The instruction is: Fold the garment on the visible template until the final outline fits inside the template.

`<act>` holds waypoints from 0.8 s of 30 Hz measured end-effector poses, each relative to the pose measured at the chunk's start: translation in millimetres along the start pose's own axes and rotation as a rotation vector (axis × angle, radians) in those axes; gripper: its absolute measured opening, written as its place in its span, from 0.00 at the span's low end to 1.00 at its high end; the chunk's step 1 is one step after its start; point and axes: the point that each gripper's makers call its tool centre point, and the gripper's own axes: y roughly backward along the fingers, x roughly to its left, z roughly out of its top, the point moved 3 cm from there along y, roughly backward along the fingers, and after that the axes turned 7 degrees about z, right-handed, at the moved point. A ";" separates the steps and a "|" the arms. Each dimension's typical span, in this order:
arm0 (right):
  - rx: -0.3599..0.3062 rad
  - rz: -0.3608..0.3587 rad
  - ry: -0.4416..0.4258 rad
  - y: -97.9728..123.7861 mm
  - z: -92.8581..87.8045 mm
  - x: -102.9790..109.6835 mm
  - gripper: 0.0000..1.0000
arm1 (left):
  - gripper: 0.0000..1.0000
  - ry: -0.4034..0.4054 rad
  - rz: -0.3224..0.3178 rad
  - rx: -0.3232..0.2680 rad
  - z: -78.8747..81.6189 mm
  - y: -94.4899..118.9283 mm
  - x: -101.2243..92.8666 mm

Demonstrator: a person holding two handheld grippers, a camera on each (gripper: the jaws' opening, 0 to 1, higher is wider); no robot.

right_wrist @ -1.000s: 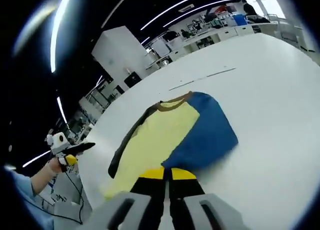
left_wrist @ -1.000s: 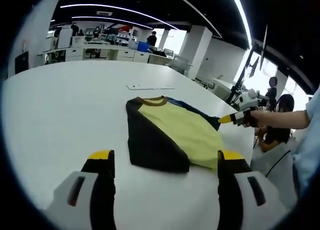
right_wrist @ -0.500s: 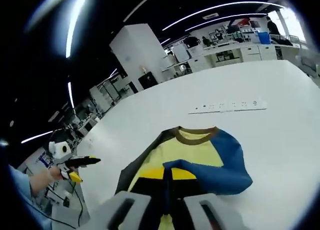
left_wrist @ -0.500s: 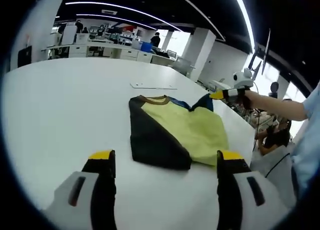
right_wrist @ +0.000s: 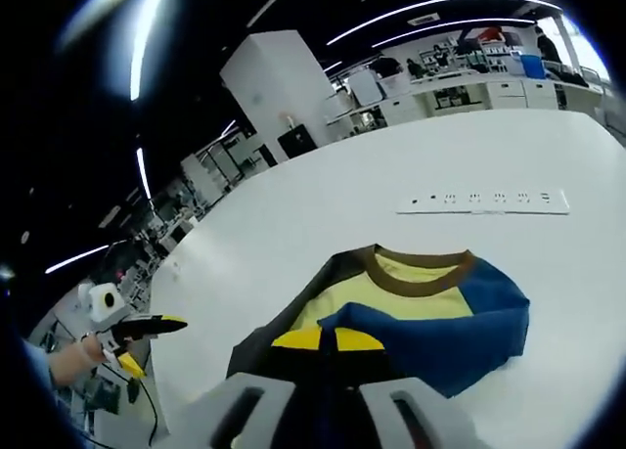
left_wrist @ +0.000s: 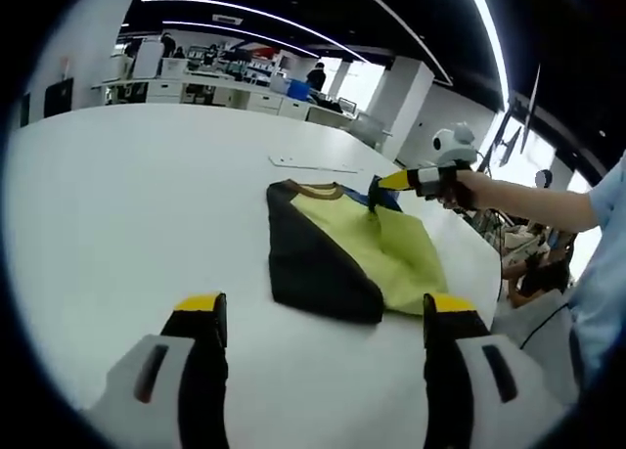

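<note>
Shirt: yellow body, brown collar, black sleeve folded over one side, blue sleeve on other; lies on white table. Template outline hard to make out.
Right gripper: jaws closed on blue sleeve, lifted over yellow front; pinched edge hidden beneath tips.
Left gripper: jaws wide apart, nothing between, short of shirt.
Power strip: beyond collar, sockets blurred.

White left gripper and right gripper with black, yellow-tipped fingers; light blue sleeve.
</note>
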 end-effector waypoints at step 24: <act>0.111 0.000 -0.007 -28.4 -26.6 -10.9 0.00 | 0.80 0.040 -0.011 0.005 -9.4 -12.7 -6.4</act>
